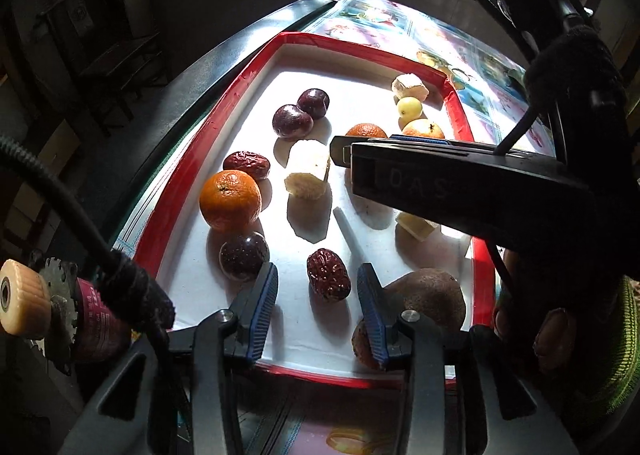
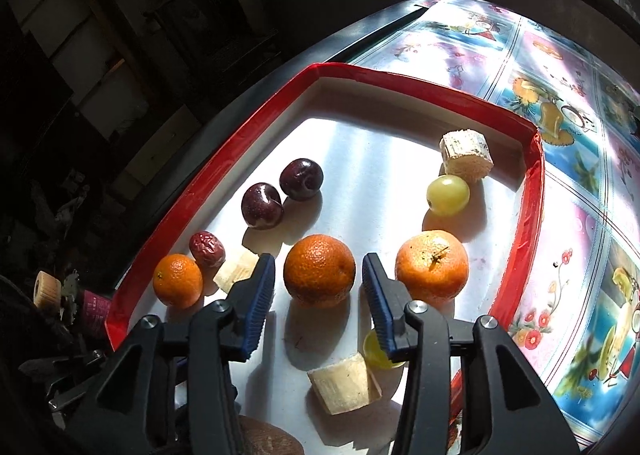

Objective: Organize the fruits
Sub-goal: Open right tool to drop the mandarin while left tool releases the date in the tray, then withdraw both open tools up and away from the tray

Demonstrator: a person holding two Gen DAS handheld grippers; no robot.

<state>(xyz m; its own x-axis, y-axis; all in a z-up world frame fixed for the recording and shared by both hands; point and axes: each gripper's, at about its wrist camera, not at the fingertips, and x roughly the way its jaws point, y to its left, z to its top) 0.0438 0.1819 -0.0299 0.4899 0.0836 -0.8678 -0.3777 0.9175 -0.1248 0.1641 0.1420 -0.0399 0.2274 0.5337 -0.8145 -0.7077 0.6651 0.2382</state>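
your left gripper (image 1: 318, 289) hangs released, fingers either side of a red date (image 1: 328, 274) near the tray's (image 1: 240, 91) near edge; your right gripper (image 2: 319, 279) brackets a mandarin (image 2: 319, 270) mid-tray, pads clear.

The right gripper (image 2: 319, 279) hangs over a red-rimmed tray (image 2: 224, 171), jaws apart, with an orange (image 2: 319, 270) between the pads, untouched. A second orange (image 2: 432, 266) sits at its 3 o'clock, a smaller one (image 2: 178, 280) at 9. At 11 lie two plums (image 2: 280, 189) and a red date (image 2: 206, 249). A grape (image 2: 448, 194) and a pale chunk (image 2: 466, 156) sit at 1 o'clock, another chunk (image 2: 344, 383) at 6.
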